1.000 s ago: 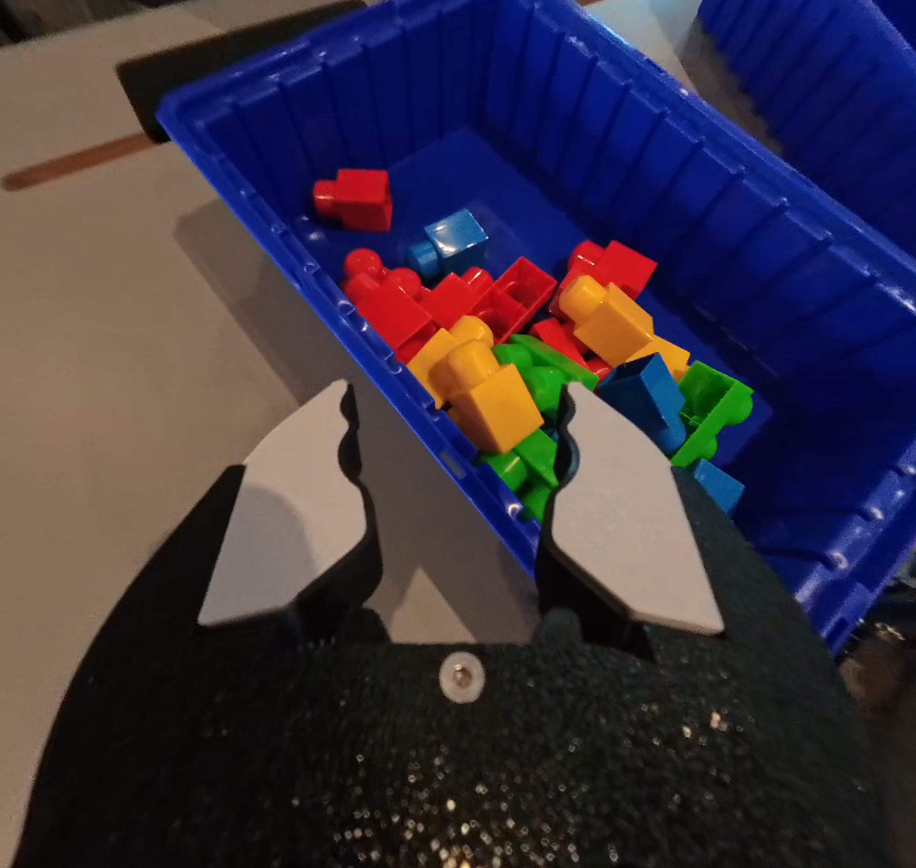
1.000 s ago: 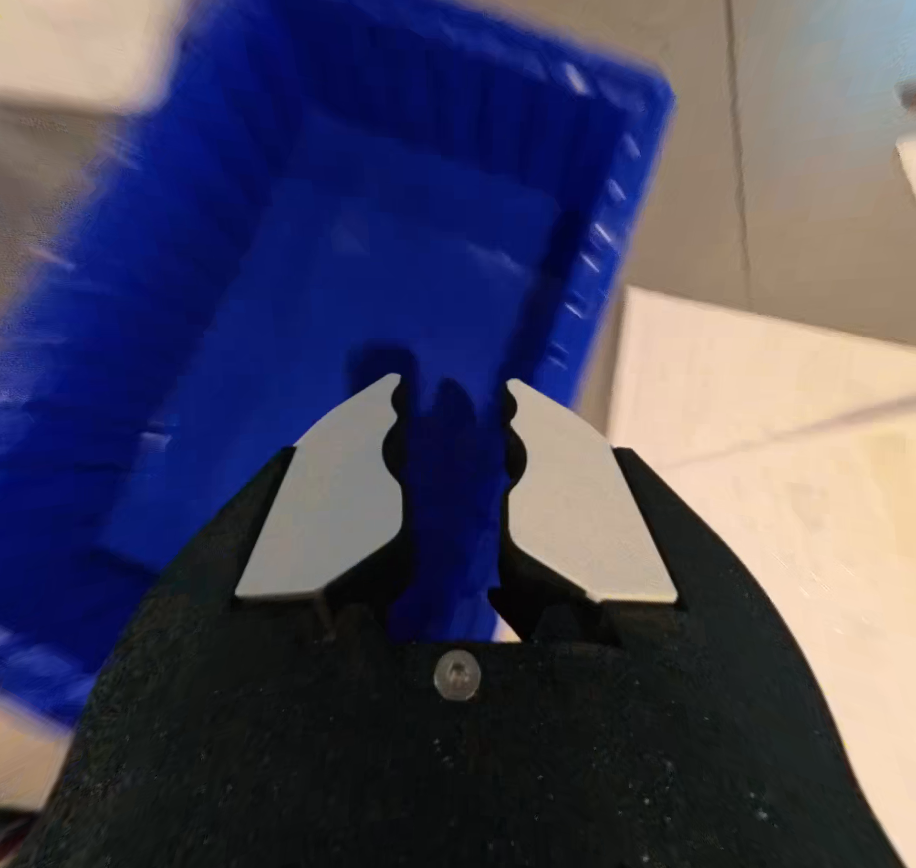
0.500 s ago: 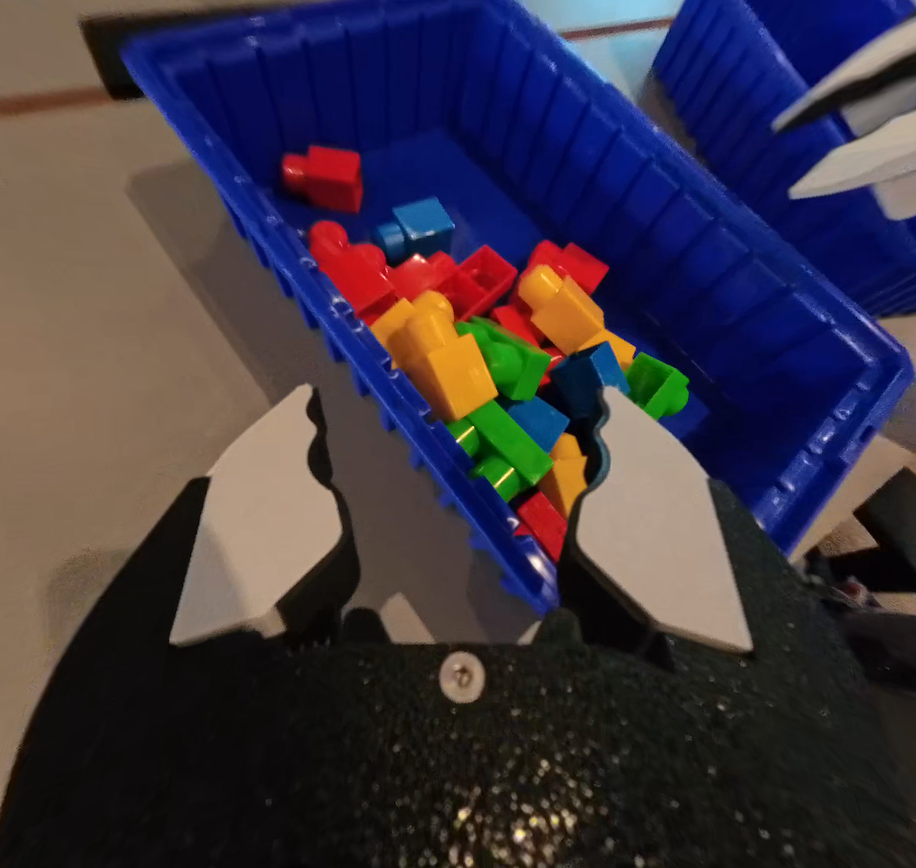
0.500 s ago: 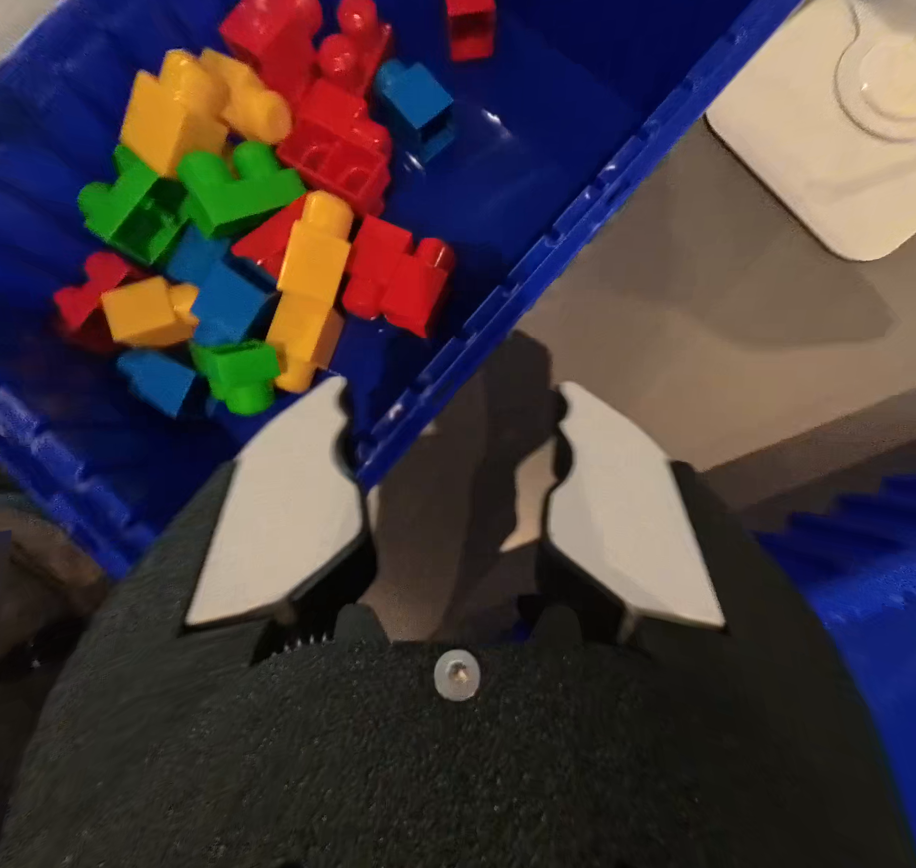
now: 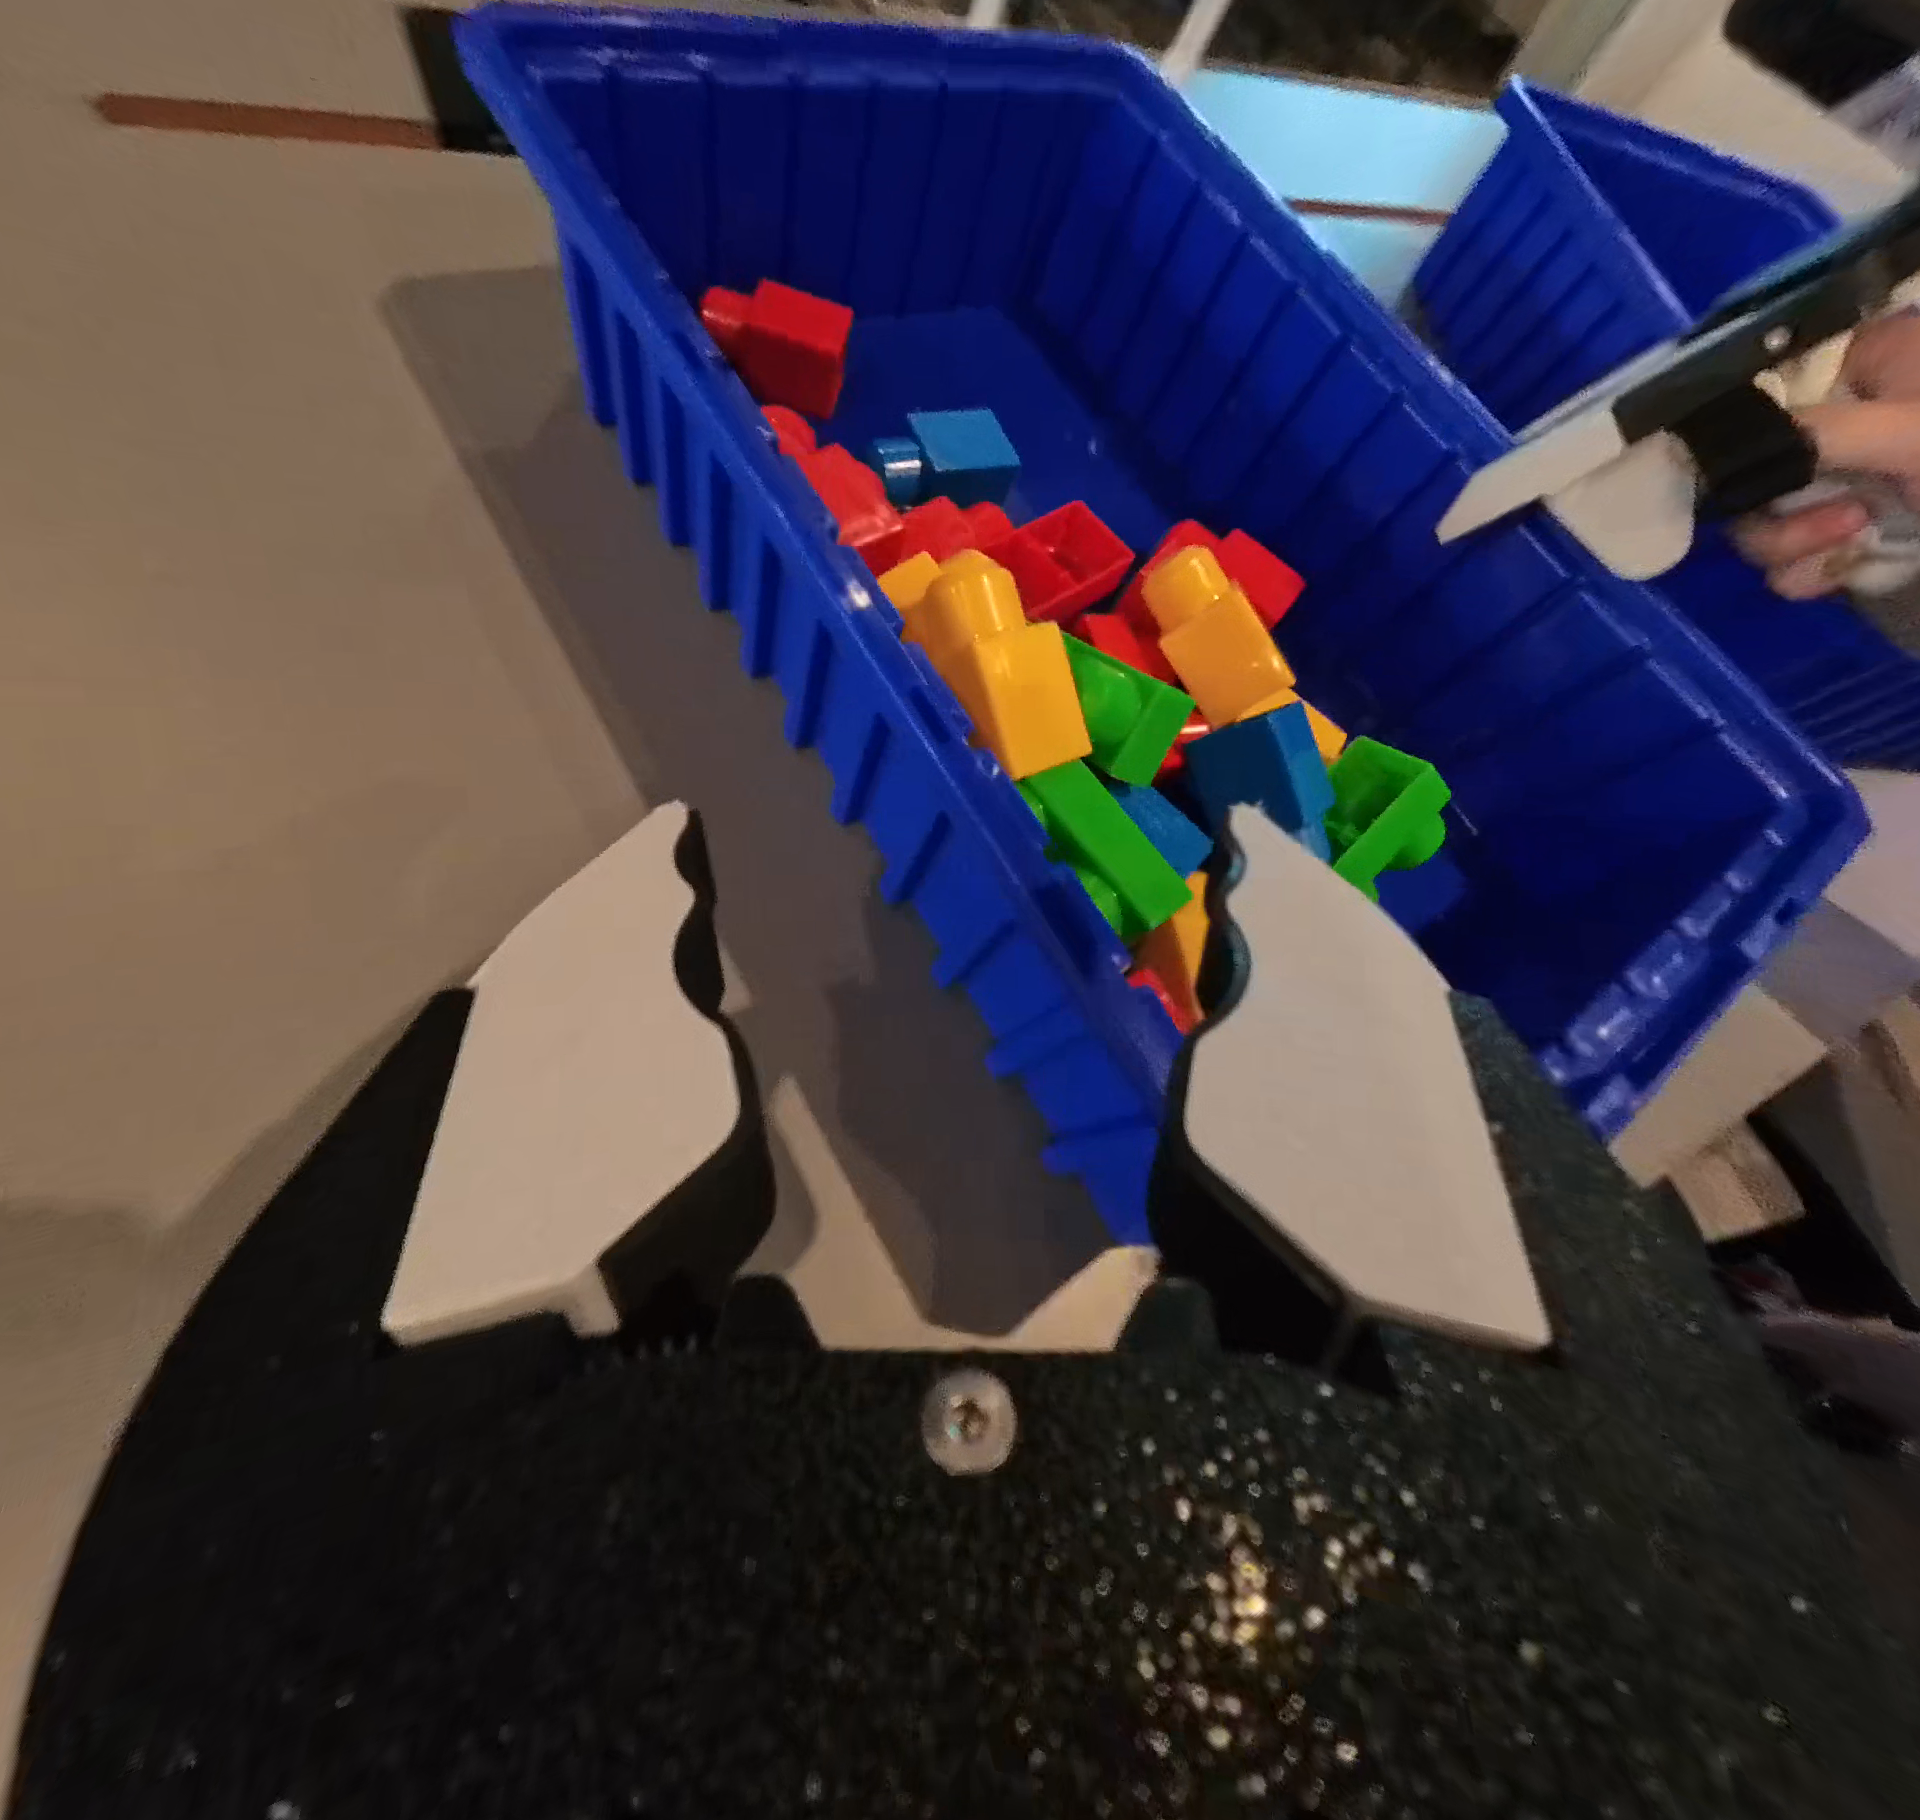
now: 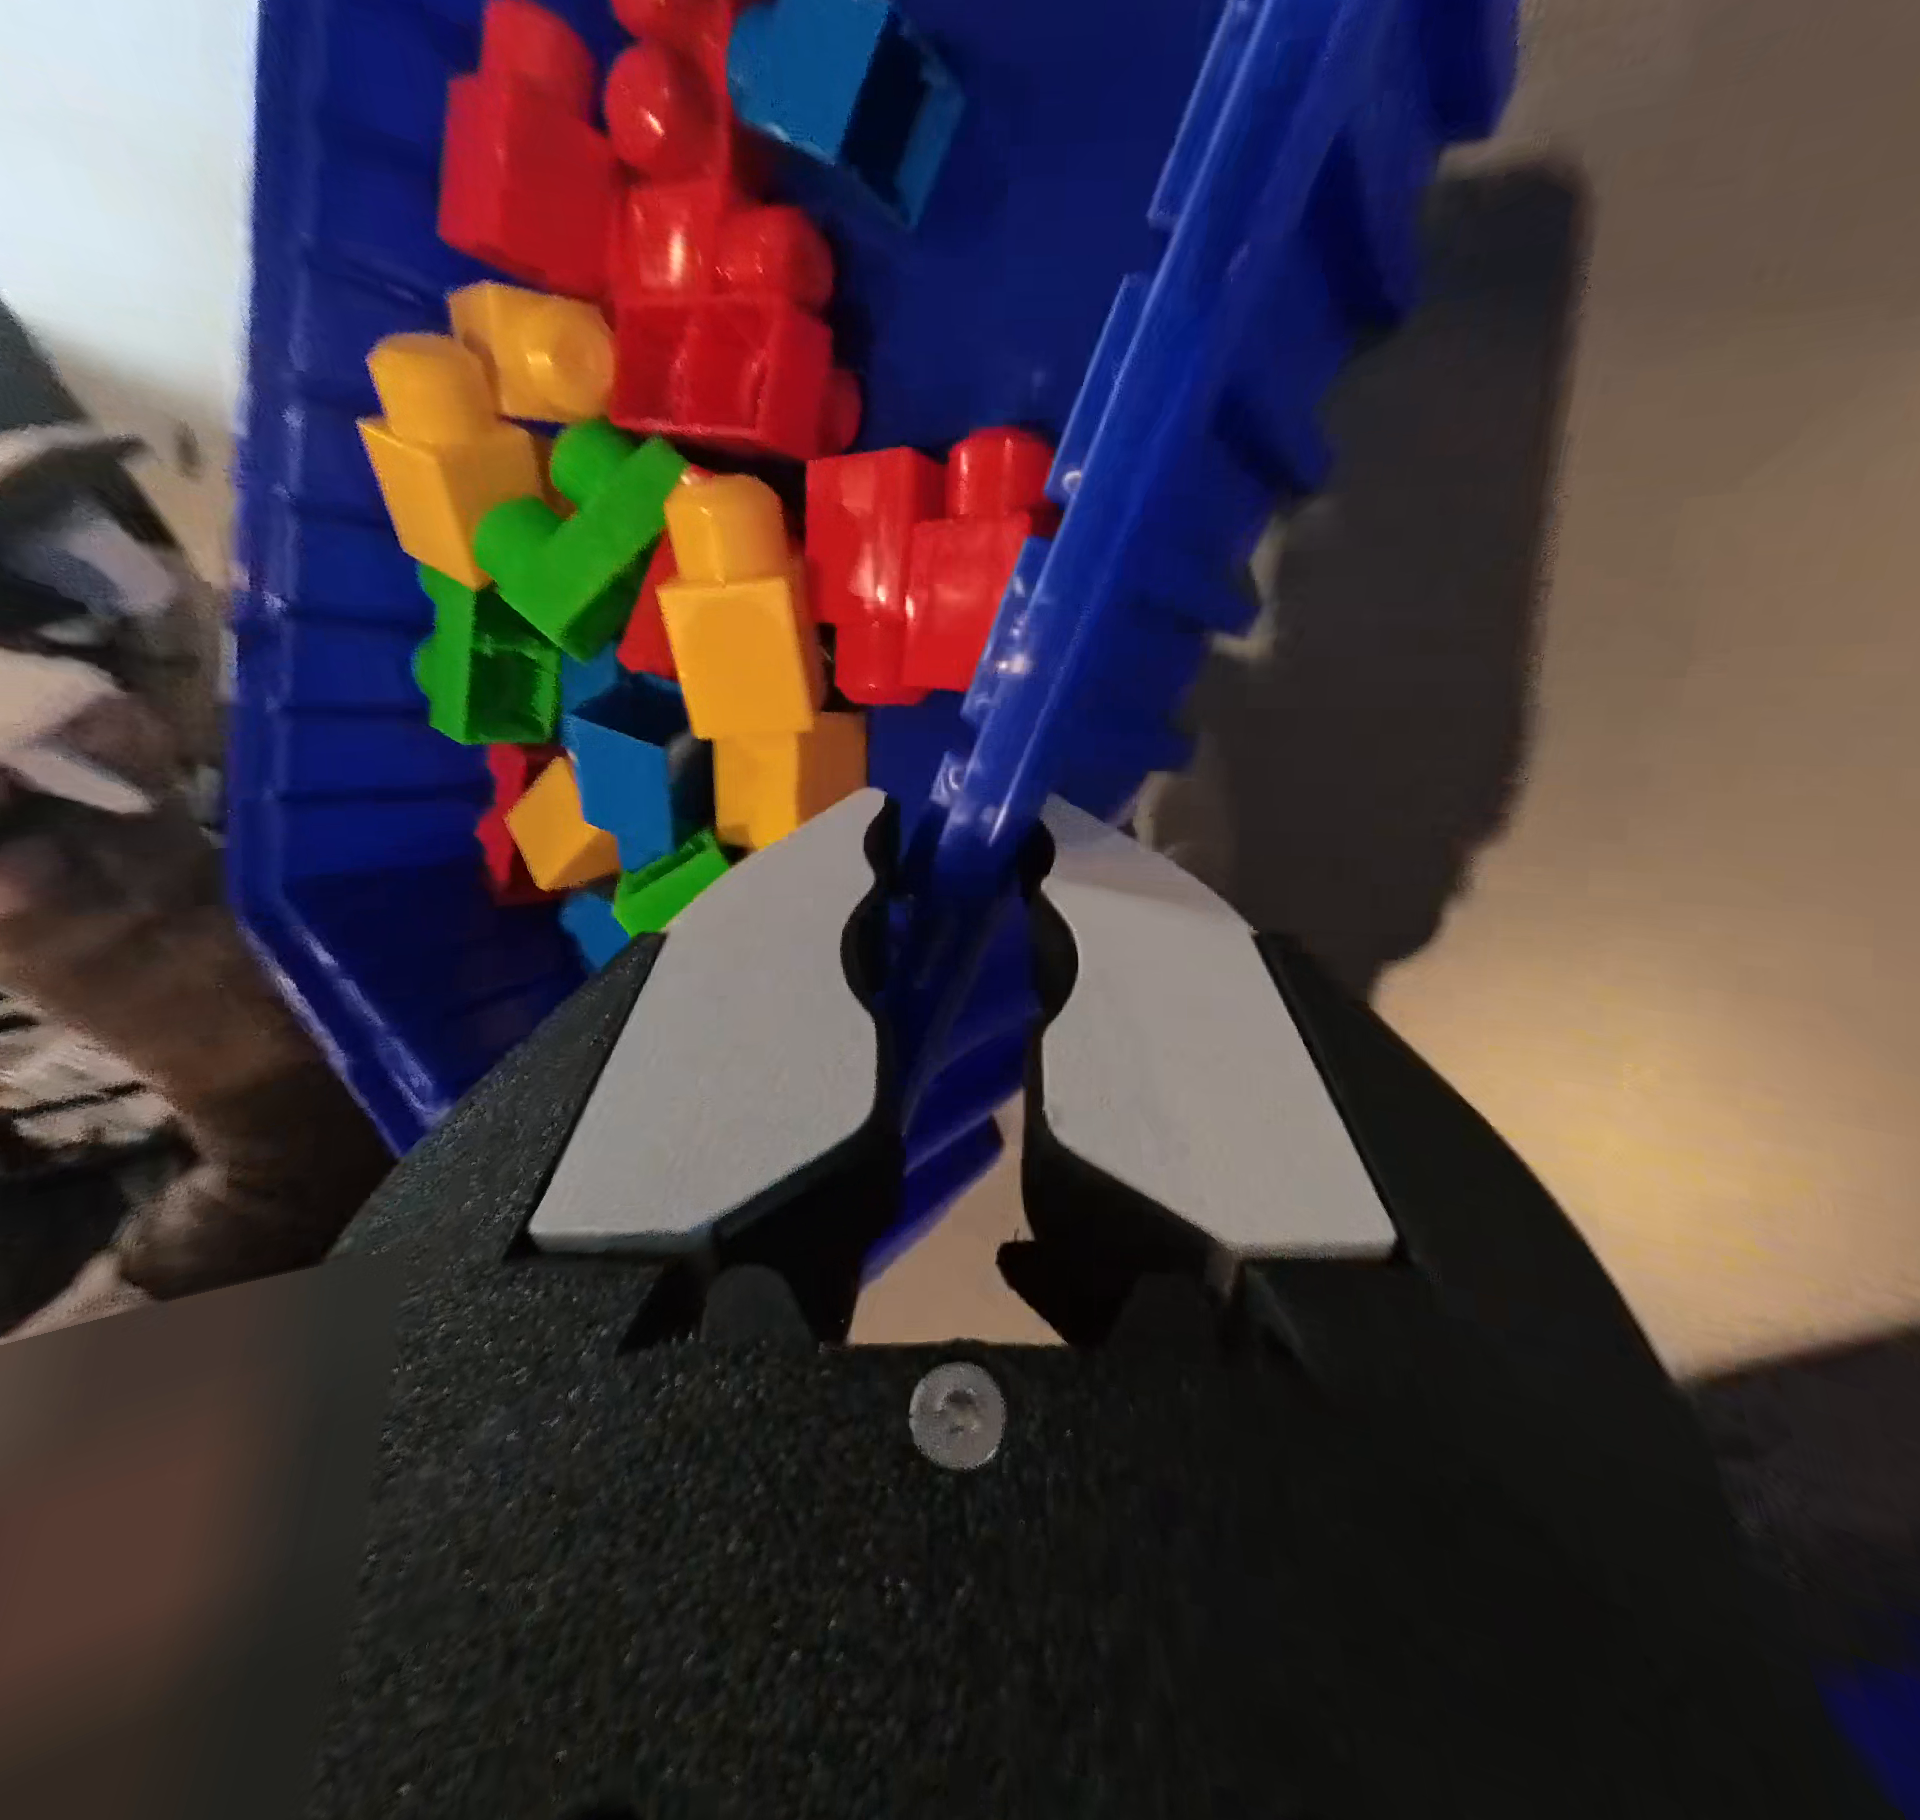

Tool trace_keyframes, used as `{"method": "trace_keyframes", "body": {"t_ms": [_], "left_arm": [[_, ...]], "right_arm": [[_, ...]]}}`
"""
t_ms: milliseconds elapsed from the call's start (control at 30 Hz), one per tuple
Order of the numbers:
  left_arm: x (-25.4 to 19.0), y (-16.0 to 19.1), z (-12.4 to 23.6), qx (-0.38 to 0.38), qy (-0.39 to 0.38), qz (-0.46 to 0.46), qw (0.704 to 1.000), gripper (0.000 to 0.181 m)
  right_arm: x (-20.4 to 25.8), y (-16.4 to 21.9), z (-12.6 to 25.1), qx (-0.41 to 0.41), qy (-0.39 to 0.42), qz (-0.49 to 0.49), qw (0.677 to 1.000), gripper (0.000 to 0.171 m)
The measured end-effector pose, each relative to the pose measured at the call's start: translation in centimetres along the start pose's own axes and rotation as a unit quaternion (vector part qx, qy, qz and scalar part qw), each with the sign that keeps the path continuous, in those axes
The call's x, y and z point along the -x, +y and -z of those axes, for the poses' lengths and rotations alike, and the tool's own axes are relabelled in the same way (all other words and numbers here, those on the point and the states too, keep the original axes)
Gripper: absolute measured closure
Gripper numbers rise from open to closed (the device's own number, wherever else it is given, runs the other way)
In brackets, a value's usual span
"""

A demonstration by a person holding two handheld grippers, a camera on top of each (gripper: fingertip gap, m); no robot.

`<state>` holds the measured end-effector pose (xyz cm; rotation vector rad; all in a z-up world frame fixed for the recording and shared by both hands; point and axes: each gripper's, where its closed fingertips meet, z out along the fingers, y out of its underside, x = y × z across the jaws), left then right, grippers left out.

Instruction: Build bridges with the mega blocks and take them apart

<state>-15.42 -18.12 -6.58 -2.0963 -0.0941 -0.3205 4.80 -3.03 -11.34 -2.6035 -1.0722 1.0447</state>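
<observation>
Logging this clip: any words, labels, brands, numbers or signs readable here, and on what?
None readable.
The blue bin has raised marks on its near-end rim, too blurred to read.
The mega blocks, the left tool and the right tool show no writing.

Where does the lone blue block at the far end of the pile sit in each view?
Left wrist view: blue block, upper centre, beside the red blocks.
Right wrist view: same block, top centre, hollow side showing.
Shared landmark: blue bin.
</observation>
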Motion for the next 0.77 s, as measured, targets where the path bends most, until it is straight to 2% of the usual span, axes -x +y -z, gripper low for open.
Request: {"method": "trace_keyframes", "body": {"t_ms": [267, 367, 433, 467, 600, 667, 700, 767], "left_arm": [[5.5, 0.2, 8.1, -0.087, -0.111, 0.048, 0.989, 0.096], [6.4, 1.1, 10.4, -0.083, -0.149, 0.053, 0.984, 0.096], [6.0, 1.5, 11.5, -0.089, -0.155, 0.043, 0.983, 0.097], [5.6, 1.7, 12.1, -0.093, -0.154, 0.035, 0.983, 0.097], [3.1, 3.0, 14.2, -0.101, -0.14, -0.04, 0.984, 0.105], [-0.7, 3.3, 14.7, -0.125, -0.076, -0.135, 0.98, 0.131], [-2.9, 3.7, 14.8, -0.135, -0.041, -0.185, 0.973, 0.144], [-6.2, 4.9, 14.4, -0.135, 0.004, -0.258, 0.957, 0.169]], "right_arm": [[7.0, -3.6, -5.9, -0.117, -0.115, -0.058, 0.985, 0.148], [9.9, -4.1, -7.4, -0.129, -0.159, -0.036, 0.978, 0.148], [11.6, -3.2, -7.1, -0.107, -0.204, 0.003, 0.973, 0.14], [12.2, -2.8, -6.1, -0.106, -0.228, 0.027, 0.967, 0.134], [12.0, -2.1, 2.2, -0.184, -0.264, 0.116, 0.94, 0.136], [10.6, -1.2, 6.4, -0.226, -0.217, 0.174, 0.934, 0.143], [9.9, -0.5, 8.4, -0.244, -0.186, 0.207, 0.929, 0.151], [8.2, 1.0, 11.7, -0.271, -0.11, 0.26, 0.92, 0.156]]}}
